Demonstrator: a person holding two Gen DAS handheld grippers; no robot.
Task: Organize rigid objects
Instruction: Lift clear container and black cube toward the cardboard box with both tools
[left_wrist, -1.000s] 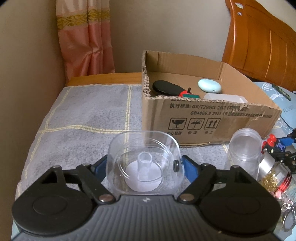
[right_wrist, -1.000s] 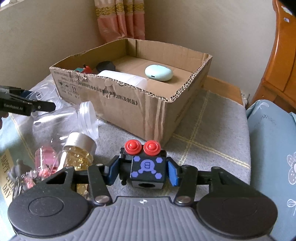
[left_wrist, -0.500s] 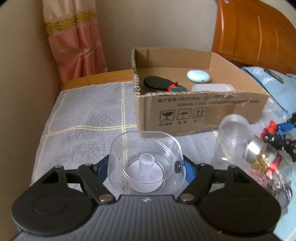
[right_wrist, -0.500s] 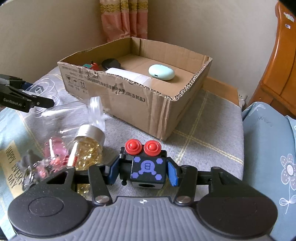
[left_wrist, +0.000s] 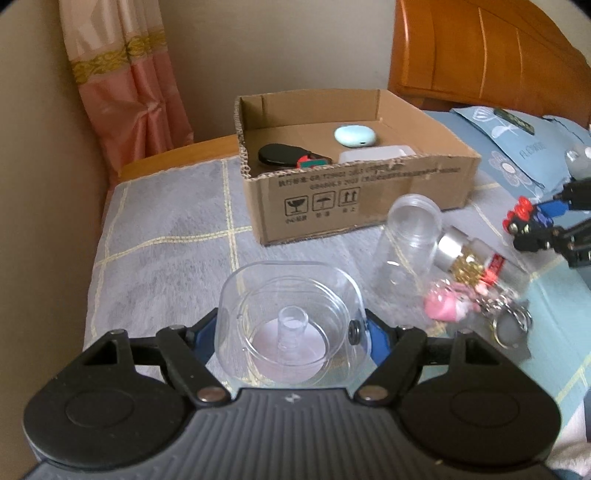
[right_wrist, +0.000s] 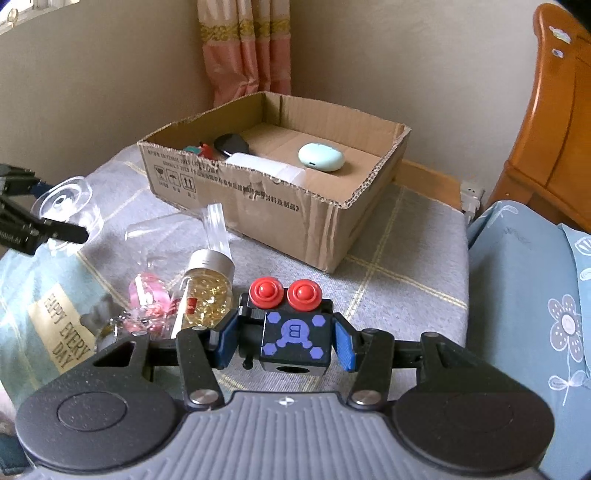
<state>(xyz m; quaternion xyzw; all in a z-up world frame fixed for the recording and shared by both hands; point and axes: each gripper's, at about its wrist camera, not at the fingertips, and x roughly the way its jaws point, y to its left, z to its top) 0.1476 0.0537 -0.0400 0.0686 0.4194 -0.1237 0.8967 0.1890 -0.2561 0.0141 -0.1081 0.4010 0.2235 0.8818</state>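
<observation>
1. The left tool (left_wrist: 291, 328) was closed on a clear plastic container (left_wrist: 290, 321), its blue pads pressing the container's two sides, the open mouth facing forward and a small tube standing up from the base inside.
2. The right tool (right_wrist: 286, 341) was clamped on a black toy cube (right_wrist: 295, 339) with a purple emblem and two red knobs on top, held above the grey checked cloth (right_wrist: 399, 280).
3. Beyond both tools stood the cardboard box (left_wrist: 354, 192), open-topped, at the far side of the cloth near the curtain (left_wrist: 129, 81); inside lay a mint-green case (right_wrist: 320, 157), a white box (right_wrist: 266, 168), a black oval object (left_wrist: 279, 155) and a small red-and-green item.
4. Still outside, near the box's front wall, lay a clear jar (left_wrist: 410, 236) on its side, a silver-capped jar of gold beads (right_wrist: 207, 291) and a pink keychain (left_wrist: 443, 306), close together.
5. Judged from the scene, the sorting was midway: both tools were loaded and in the carrying step, short of the box.
6. The next move likely called for lifting each item over the near cardboard wall, then releasing it onto bare box floor, clear of the items already inside; the wide container would need the larger free space.
</observation>
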